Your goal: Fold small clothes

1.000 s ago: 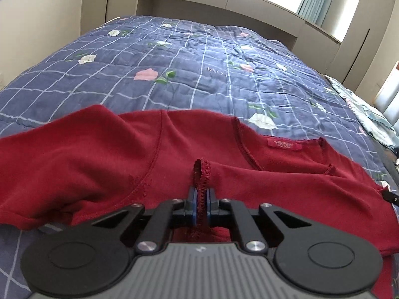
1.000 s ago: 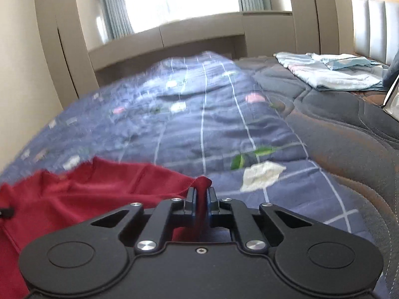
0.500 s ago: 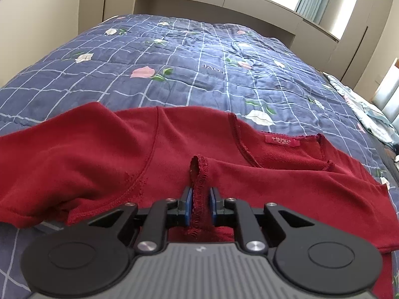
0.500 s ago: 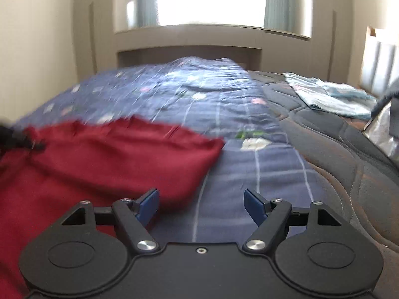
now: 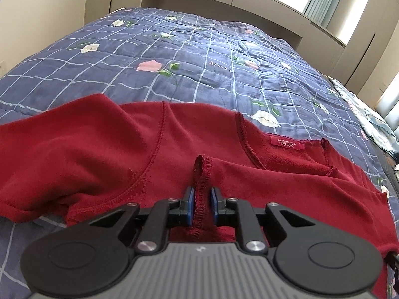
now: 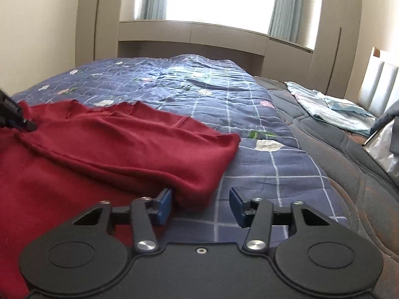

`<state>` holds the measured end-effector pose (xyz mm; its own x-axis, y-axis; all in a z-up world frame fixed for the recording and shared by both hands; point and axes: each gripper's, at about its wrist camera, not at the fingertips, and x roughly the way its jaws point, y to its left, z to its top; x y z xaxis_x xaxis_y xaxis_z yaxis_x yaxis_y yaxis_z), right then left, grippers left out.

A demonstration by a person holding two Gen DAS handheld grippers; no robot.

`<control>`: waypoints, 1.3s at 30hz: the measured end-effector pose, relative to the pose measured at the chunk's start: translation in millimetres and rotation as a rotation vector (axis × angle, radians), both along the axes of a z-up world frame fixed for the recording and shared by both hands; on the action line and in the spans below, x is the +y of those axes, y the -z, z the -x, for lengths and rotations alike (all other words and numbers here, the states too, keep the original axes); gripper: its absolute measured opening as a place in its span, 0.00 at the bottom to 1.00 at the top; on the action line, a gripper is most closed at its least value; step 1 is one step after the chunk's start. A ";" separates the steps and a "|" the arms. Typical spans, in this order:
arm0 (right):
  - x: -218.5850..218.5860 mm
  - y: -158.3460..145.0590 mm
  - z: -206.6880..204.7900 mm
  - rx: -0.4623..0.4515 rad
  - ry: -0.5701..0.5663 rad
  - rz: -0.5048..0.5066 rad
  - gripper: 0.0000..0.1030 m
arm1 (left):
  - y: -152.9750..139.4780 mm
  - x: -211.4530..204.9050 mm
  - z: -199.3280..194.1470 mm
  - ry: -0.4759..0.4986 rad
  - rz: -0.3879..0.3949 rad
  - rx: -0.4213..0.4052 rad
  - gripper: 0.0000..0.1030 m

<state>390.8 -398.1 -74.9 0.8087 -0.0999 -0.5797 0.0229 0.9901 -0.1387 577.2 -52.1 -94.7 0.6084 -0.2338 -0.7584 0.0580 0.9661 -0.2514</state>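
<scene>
Red top [image 5: 104, 154] spread flat on blue quilt [image 5: 199, 57], label side up. Released a moment ago by right gripper [image 6: 200, 204]: corner pinched a second back, now dropped, sleeve end lying folded over the body. Jaws flung wide after the drop, then drawn partly in again over the last half second; nothing clamped, the sleeve's edge just touching the left pad, bare quilt between the rest. Left gripper [image 5: 202, 205] only slightly parted, jaws having eased apart, stitched hem standing between the blue pads, seemingly slack rather than squeezed. Probably one fold laid and both grips let go; next pinch point likely needed for the following fold. Top directly ahead of left gripper, ahead and to the left of right gripper.
</scene>
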 end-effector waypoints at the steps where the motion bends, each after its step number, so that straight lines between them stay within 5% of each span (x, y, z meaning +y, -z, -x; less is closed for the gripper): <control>1: 3.9 0.9 1.1 0.001 -0.012 0.026 0.48 | 0.1 -0.3 0.2 0.004 -0.004 -0.002 0.17; 9: 5.3 6.3 -7.8 -0.027 0.047 0.072 0.46 | 0.3 -0.5 0.9 0.004 -0.002 -0.003 0.17; 11: 5.4 4.2 -9.3 -0.034 0.028 0.054 0.20 | 0.4 -0.6 0.8 0.003 -0.006 -0.005 0.17; 14: 6.8 -1.0 -1.7 -0.058 0.054 0.050 0.11 | 0.6 -1.2 1.0 -0.001 -0.009 -0.007 0.16; 24: -10.6 10.8 0.3 0.034 0.183 0.036 0.00 | 1.0 1.7 -1.0 -0.001 0.003 0.006 0.15; 27: -28.5 6.7 7.8 0.029 0.196 -0.078 0.01 | -0.1 4.1 -0.3 0.007 0.017 0.000 0.16; 28: -28.3 2.5 11.6 0.017 0.190 -0.072 0.08 | -1.6 4.1 1.5 0.017 0.021 -0.009 0.19; 29: -26.7 -0.8 15.9 0.004 0.180 -0.064 0.18 | -4.1 3.6 4.3 0.030 0.022 -0.018 0.33; 30: -24.4 -5.6 19.9 -0.012 0.169 -0.065 0.21 | -7.3 2.8 8.1 0.043 0.023 -0.027 0.57; 33: -11.1 -18.4 24.4 -0.043 0.126 -0.073 0.46 | -23.4 2.3 28.5 0.009 -0.012 -0.096 0.95; 35: 1.1 -25.3 22.5 -0.065 0.091 -0.069 0.78 | -35.5 7.3 45.6 -0.013 -0.029 -0.143 1.00; 39: 29.2 -37.3 12.8 -0.076 -0.010 -0.127 0.99 | -48.0 42.0 73.7 -0.068 -0.014 -0.143 1.00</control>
